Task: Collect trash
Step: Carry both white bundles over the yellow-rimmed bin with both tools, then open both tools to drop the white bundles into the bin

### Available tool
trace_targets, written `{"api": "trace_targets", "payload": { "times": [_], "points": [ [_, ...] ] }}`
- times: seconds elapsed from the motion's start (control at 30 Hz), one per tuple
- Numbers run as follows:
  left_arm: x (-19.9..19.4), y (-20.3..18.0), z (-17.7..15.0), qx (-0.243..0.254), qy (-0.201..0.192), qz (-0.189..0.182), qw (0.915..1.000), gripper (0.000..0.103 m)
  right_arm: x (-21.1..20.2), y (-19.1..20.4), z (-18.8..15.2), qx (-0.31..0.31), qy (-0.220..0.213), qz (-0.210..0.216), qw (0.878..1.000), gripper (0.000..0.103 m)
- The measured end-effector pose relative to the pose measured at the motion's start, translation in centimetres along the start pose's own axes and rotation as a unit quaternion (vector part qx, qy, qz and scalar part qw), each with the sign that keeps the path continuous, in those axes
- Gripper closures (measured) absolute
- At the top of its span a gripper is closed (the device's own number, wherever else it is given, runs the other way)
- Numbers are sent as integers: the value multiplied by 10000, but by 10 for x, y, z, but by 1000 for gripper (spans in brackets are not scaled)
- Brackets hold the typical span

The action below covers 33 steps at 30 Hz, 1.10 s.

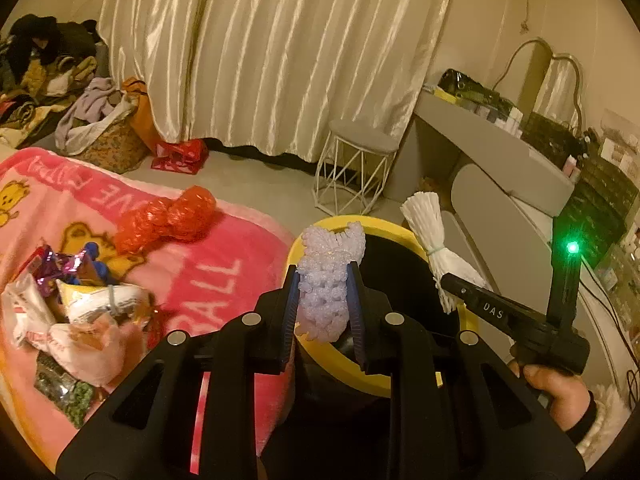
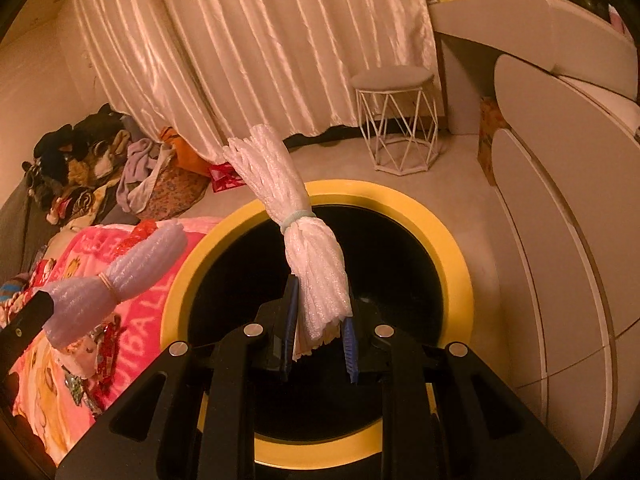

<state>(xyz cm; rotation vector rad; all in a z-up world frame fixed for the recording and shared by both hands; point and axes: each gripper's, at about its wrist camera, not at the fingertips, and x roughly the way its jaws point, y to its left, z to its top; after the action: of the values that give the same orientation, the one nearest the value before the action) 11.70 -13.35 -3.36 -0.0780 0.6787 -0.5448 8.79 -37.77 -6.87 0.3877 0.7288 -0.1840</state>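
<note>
Left tongs [image 1: 323, 304] clamp a lilac foam-net bundle [image 1: 328, 280] and right tongs [image 2: 320, 328], arm marked "DAS", clamp a white foam-net bundle [image 2: 316, 276], both over the yellow-rimmed black bin [image 2: 456, 264] beside a pink "ALL"-lettered blanket [image 1: 224, 276].

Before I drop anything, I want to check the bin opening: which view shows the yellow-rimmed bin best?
The right wrist view: the bin shows nearly its whole yellow rim and dark inside. In the left wrist view the bin is mostly hidden behind the left hand-held gripper.
</note>
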Motion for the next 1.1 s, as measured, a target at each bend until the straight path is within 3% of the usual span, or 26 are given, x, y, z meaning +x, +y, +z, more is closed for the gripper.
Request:
{"api": "trace_targets", "payload": {
  "times": [0.5,0.57,0.6,0.63,0.67,0.7,0.77,0.83,1.1],
  "points": [
    [54,-17,1,87,478,-71,9988,84,6,-16,-1,252,145,49,9996,82],
    [57,-16,2,76,508,-105,9986,81,8,-16,1,244,196,21,9995,75],
    [59,-15,2,62,518,-98,9986,71,8,-15,1,234,201,0,9995,70],
    [59,-14,2,30,511,-94,9986,49,7,-13,1,194,183,-77,9996,57],
    [58,-12,1,-24,479,-94,9988,39,6,-11,1,148,153,-126,9997,48],
    [55,-9,1,-107,412,-106,9990,29,5,-8,1,89,115,-163,9998,47],
    [50,-5,1,-168,330,-45,9993,25,2,-1,0,-124,20,-244,9996,43],
    [44,-1,2,-223,258,27,9994,12,-3,9,-2,-349,-115,-337,9988,36],
    [13,17,3,-413,-44,237,9989,11,-11,37,-6,-786,-257,-208,9964,32]
  ]
}}
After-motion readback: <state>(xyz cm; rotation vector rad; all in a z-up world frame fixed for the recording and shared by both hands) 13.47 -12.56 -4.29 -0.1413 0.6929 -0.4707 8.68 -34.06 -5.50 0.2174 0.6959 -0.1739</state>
